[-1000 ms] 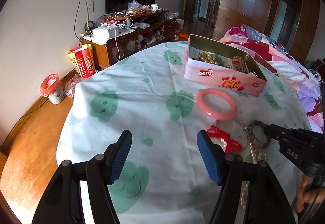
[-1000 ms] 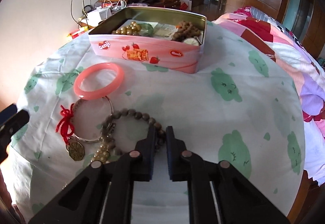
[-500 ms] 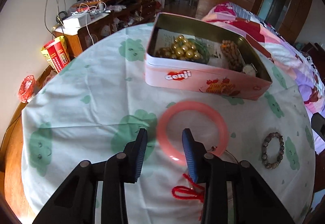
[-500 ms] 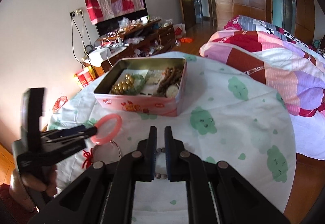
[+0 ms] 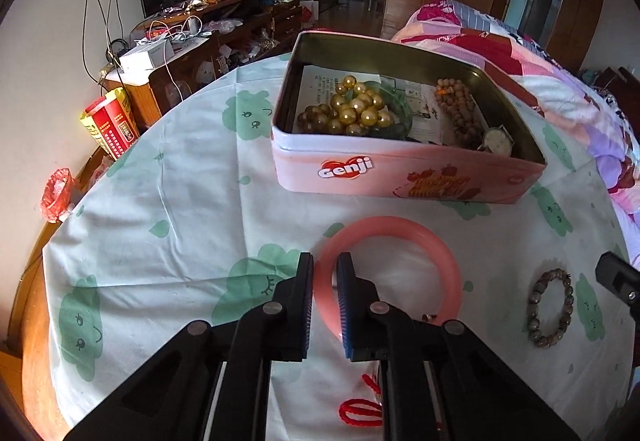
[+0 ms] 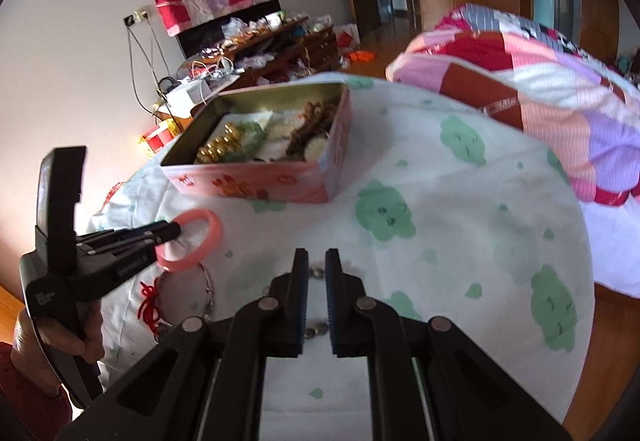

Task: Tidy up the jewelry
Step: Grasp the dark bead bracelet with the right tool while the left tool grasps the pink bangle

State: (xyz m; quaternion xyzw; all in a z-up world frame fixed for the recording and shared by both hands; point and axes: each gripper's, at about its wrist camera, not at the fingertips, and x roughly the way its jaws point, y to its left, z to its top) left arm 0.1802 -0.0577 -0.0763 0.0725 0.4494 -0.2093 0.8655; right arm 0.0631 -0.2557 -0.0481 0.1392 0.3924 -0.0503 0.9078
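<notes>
Our left gripper (image 5: 325, 295) has just been closing, and its blue pads now clamp the near-left rim of the pink bangle (image 5: 390, 273), which sits on the green-printed cloth of the tabletop (image 5: 168, 209); from the right wrist view the bangle looks tilted, its near edge lifted by the grip, though we cannot tell whether it has fully left the cloth. Our right gripper (image 6: 317, 295) is clenched on the brown bead bracelet (image 6: 318, 273): a few beads show in the slit between the pads and a few more just below them, so we judge the strand is pinched there. In the left wrist view that same bracelet lies as a loop near the right edge, close to the dark tip of the right gripper. Near us, between the two tools, a thin silver hoop (image 6: 204, 289) with a red knotted cord (image 6: 149, 307) rests on the cloth, untouched. Farther off stands the open pink tin (image 5: 400, 177), already holding gold beads (image 5: 352, 111), something green beside them, a strand of tan wooden beads (image 5: 456, 107) and a wristwatch (image 5: 498, 141) in its right corner. So we reckon the sorting is partly done: several pieces are in the tin, two are in hand but not yet carried over, and the hoop with its cord and whatever hangs from it is left on the tabletop. Beyond the tin we see a cluttered wooden cabinet (image 5: 208, 53) on the left and a quilted bed (image 5: 520, 53) on the right.
</notes>
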